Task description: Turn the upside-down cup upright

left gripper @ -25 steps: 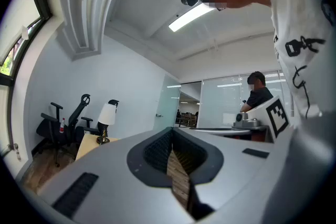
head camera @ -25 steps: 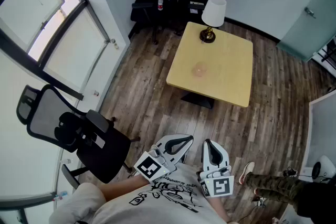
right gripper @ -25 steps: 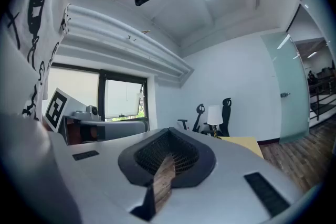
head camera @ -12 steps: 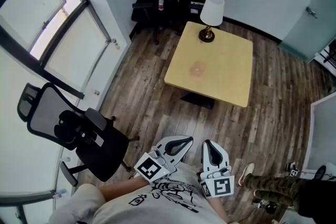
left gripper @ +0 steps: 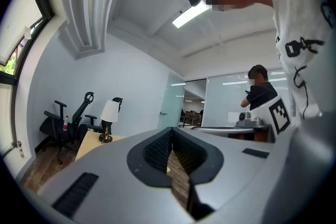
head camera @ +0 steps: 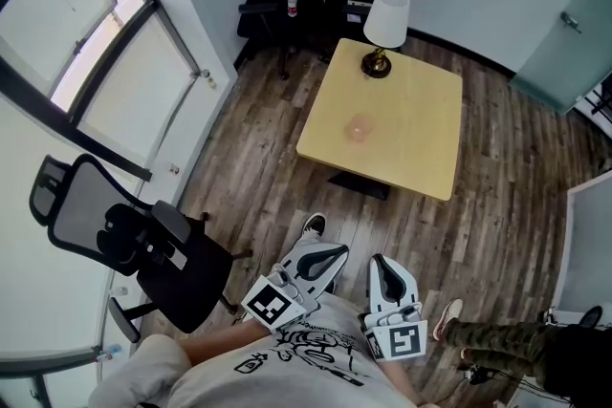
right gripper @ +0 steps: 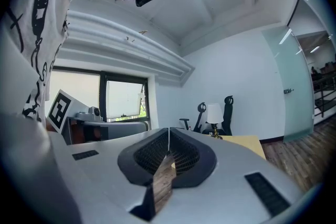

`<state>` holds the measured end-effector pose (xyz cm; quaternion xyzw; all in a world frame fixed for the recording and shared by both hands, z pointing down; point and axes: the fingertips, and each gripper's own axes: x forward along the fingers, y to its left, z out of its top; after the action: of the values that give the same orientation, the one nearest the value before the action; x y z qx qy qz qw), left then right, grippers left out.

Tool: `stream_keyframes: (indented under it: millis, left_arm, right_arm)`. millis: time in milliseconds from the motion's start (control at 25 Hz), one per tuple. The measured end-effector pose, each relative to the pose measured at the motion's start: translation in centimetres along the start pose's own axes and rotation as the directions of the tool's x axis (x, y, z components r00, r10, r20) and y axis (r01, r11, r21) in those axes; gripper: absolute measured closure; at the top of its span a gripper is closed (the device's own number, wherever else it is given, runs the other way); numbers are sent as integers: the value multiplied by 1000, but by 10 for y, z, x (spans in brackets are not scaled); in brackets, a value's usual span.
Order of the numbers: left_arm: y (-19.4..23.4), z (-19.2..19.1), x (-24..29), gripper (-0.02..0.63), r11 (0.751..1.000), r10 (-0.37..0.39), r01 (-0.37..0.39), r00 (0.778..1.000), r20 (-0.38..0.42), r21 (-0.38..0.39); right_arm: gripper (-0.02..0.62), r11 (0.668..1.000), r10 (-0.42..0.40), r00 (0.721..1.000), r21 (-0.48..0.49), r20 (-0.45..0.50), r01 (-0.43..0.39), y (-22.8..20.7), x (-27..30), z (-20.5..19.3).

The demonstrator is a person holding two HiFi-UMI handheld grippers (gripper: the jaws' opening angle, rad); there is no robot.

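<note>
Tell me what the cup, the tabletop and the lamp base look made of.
The tabletop looks like wood or laminate: pale, even, matte. The cup seems clear, faintly pink plastic or glass: the tabletop shows through. The lamp base is probably brass-toned metal, dark gold.

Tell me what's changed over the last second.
A shoe has come into view by the left gripper: the person is stepping toward the table. It and the right gripper stay shut and empty; cup and lamp are unmoved.
</note>
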<state>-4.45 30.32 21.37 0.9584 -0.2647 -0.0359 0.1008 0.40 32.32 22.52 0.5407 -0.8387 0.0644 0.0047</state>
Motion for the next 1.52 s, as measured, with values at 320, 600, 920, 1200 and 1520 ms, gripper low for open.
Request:
stream_keyframes:
  millis: [320,600,920,1200,1520]
  left_arm:
    - [60,9,38,597,1000,-3,3,1000,6,7]
    - [127,28,77,597,1000,-2,1,1000,12,6]
    - [195,50,111,597,1000,-21,21,1000,19,-6]
    - [242,60,133,597,999,-50,50,999,17,-10]
    - [273,56,146,597,997,-68,68,998,-3,-25]
  right_arm:
    - [571,1000,-9,1000,-21,-2,9,-30,59,9]
    - [571,999,-25,1000,-29,-17,24,-61,128,20]
    - [571,998,-42,999,-36,-5,42,-86,202,37]
    - [571,998,-55,998,-30,0,55,-98,254,41]
    - [571,997,-78,997,-23,-3,78,-108,285,37]
